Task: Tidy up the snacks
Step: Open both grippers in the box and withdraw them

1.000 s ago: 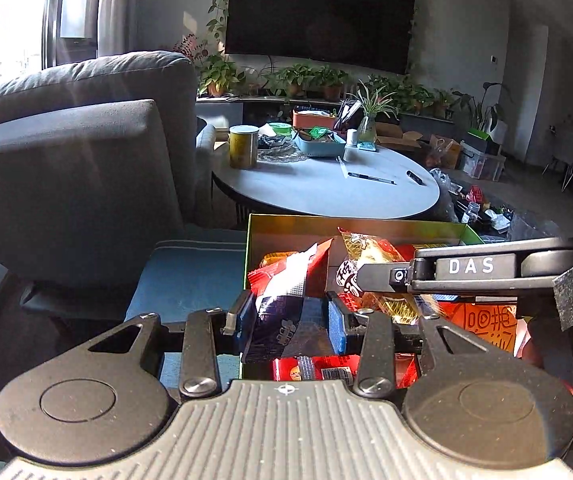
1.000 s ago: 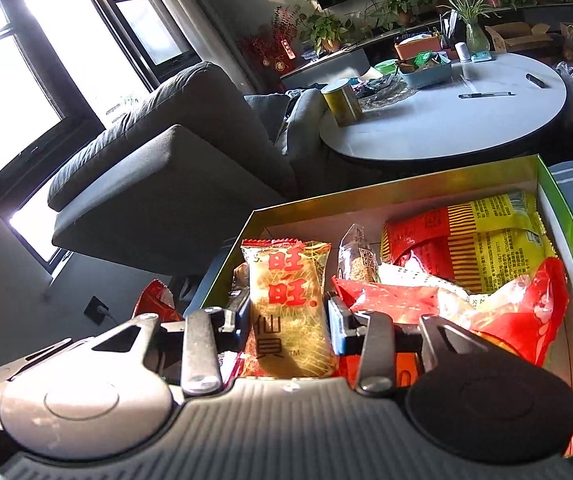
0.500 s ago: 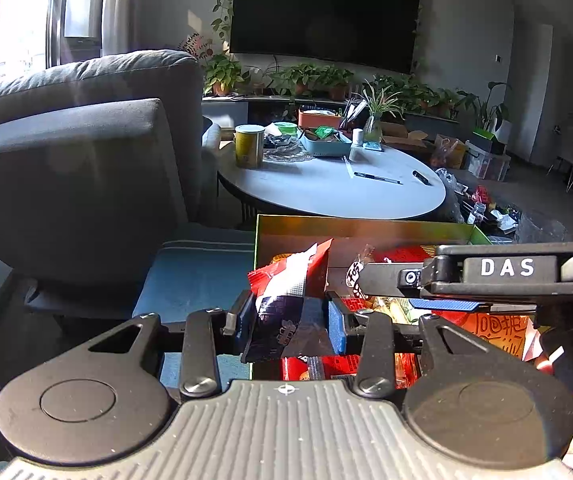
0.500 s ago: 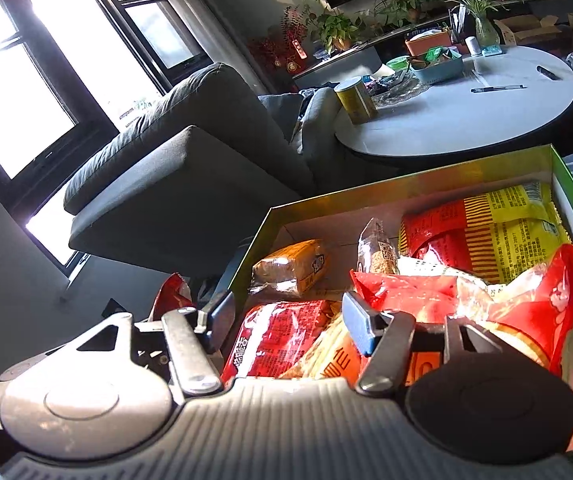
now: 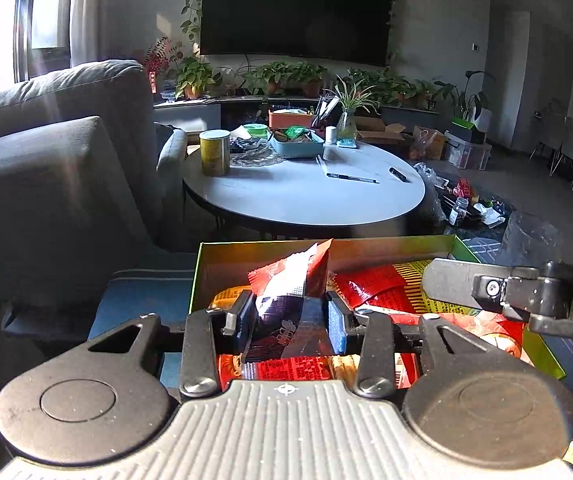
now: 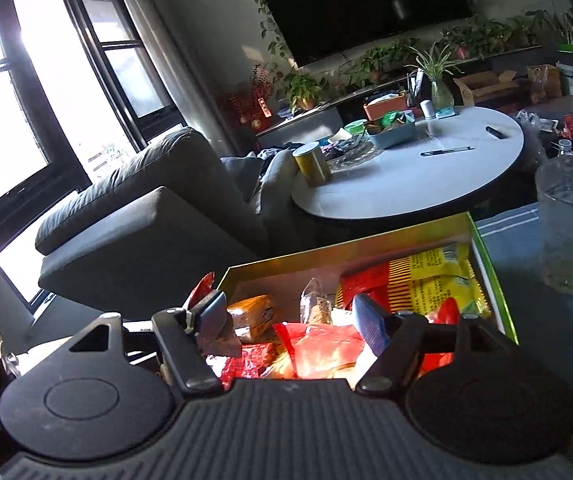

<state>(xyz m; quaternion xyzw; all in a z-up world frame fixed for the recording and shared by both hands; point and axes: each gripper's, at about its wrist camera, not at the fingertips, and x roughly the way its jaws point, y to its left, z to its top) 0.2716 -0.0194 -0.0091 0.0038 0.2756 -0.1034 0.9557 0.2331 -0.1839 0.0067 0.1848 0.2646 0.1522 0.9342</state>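
blue striped cloth surface (image 6: 522, 240) carries the snack box (image 6: 490, 268) and a glass (image 6: 570, 224).

A round white-topped table (image 5: 306, 196) stands beyond a grey upholstered sofa (image 5: 50, 152). On the table sit a yellow cylindrical tin with a pale lid (image 5: 214, 153), a light blue plastic tray (image 5: 296, 147) of small items, a black pen (image 5: 352, 177) and a glass vase holding a spider plant (image 5: 346, 120). A large dark flat screen (image 5: 294, 12) hangs on the wall above a row of potted green plants (image 5: 286, 78). A clear ribbed drinking glass (image 6: 571, 224) stands on a blue striped cloth (image 6: 510, 236).
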